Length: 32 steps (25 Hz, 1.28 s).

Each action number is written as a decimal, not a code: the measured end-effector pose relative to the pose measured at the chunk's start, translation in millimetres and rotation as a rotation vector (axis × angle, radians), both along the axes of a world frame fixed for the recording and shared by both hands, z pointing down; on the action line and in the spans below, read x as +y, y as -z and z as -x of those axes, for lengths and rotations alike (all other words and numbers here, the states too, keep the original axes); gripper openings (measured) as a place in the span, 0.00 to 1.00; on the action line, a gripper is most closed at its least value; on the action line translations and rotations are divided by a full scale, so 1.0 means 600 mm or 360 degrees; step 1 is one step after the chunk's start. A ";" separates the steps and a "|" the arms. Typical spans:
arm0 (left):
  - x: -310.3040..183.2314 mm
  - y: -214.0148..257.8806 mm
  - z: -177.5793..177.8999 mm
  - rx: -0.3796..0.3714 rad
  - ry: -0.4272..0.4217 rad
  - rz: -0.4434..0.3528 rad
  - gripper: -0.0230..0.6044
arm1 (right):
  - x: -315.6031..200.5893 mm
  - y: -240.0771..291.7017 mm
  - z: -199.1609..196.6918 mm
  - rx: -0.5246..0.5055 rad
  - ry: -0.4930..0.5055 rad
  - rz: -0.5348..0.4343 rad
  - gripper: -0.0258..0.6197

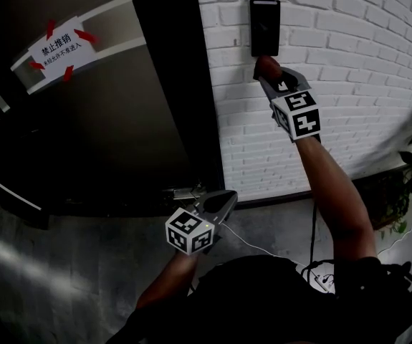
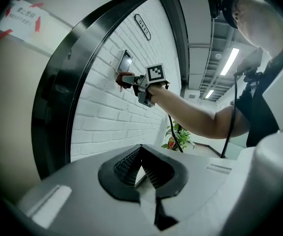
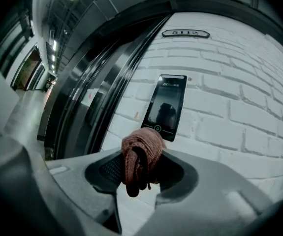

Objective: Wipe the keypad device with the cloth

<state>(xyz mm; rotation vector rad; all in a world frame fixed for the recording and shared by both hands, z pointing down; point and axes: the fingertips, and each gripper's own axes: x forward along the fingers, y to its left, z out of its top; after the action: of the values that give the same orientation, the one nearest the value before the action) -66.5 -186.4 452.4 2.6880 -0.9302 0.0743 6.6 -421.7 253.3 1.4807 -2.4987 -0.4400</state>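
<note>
Head view: right claw [image 1: 268, 76] clamps cloth [image 1: 265, 64] below keypad device [image 1: 264, 26] on brick wall [image 1: 363, 84]; left claw [image 1: 225, 201] closed, empty.

Reddish-brown cloth [image 3: 142, 151] showed a coarse knitted weave, black rectangular keypad device [image 3: 168, 104] was glossy and smooth-faced, white brick wall [image 3: 239, 112] looked painted, rough, matt, dark door frame [image 3: 114, 82] resembled smooth, sheened metal.
</note>
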 end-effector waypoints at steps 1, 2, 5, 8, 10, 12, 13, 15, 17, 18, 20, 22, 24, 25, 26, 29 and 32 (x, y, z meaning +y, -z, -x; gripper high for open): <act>0.003 0.000 0.004 -0.0001 -0.0008 -0.0001 0.06 | 0.008 -0.003 -0.001 -0.0002 -0.0006 0.0012 0.26; 0.005 0.000 0.007 -0.0001 -0.0016 -0.0001 0.06 | 0.017 -0.004 -0.003 -0.0006 -0.0012 0.0017 0.26; 0.010 0.000 0.019 -0.0004 -0.0037 -0.0007 0.06 | 0.051 -0.013 -0.007 -0.0027 -0.0015 0.0030 0.26; 0.016 0.000 0.028 -0.0006 -0.0043 -0.0036 0.06 | 0.110 -0.037 -0.016 -0.0066 0.0009 0.0062 0.26; 0.022 0.000 0.028 -0.0010 -0.0056 -0.0062 0.06 | 0.161 -0.066 -0.031 -0.0091 0.0013 0.0108 0.26; 0.029 0.000 0.026 -0.0028 -0.0072 -0.0096 0.06 | 0.210 -0.099 -0.039 -0.0111 0.0048 0.0145 0.26; 0.033 -0.001 0.025 -0.0047 -0.0081 -0.0113 0.06 | 0.235 -0.118 -0.042 -0.0122 0.0078 0.0161 0.26; 0.046 -0.007 0.020 -0.0086 -0.0098 -0.0134 0.06 | 0.286 -0.163 -0.052 -0.0158 0.0149 0.0210 0.26; 0.062 -0.013 0.014 -0.0093 -0.0100 -0.0127 0.06 | 0.340 -0.209 -0.065 -0.0215 0.0214 0.0282 0.26; 0.069 -0.016 0.011 -0.0088 -0.0092 -0.0117 0.06 | 0.365 -0.231 -0.072 -0.0253 0.0234 0.0332 0.26; 0.081 -0.019 0.006 -0.0085 -0.0053 -0.0102 0.06 | 0.407 -0.269 -0.086 -0.0338 0.0252 0.0446 0.26; 0.090 -0.018 -0.001 -0.0080 0.0001 -0.0098 0.06 | 0.439 -0.285 -0.102 -0.0420 0.0259 0.0525 0.26; 0.098 -0.011 -0.014 -0.0056 0.0055 -0.0099 0.06 | 0.465 -0.281 -0.118 -0.0453 0.0271 0.0535 0.26; 0.103 -0.006 -0.022 -0.0040 0.0083 -0.0104 0.06 | 0.476 -0.275 -0.126 -0.0433 0.0285 0.0512 0.26; 0.109 -0.001 -0.032 -0.0026 0.0111 -0.0112 0.06 | 0.486 -0.270 -0.134 -0.0392 0.0301 0.0475 0.26; 0.128 0.010 -0.065 0.0004 0.0190 -0.0138 0.06 | 0.511 -0.263 -0.162 -0.0300 0.0348 0.0403 0.26; 0.153 0.010 -0.094 0.0018 0.0265 -0.0140 0.06 | 0.534 -0.274 -0.191 -0.0314 0.0396 0.0436 0.26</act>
<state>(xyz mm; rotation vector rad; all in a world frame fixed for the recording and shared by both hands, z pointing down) -9.9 -94.7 446.2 2.6741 -1.1755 -0.0180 121.0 -101.4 417.6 1.1662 -2.7734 0.0179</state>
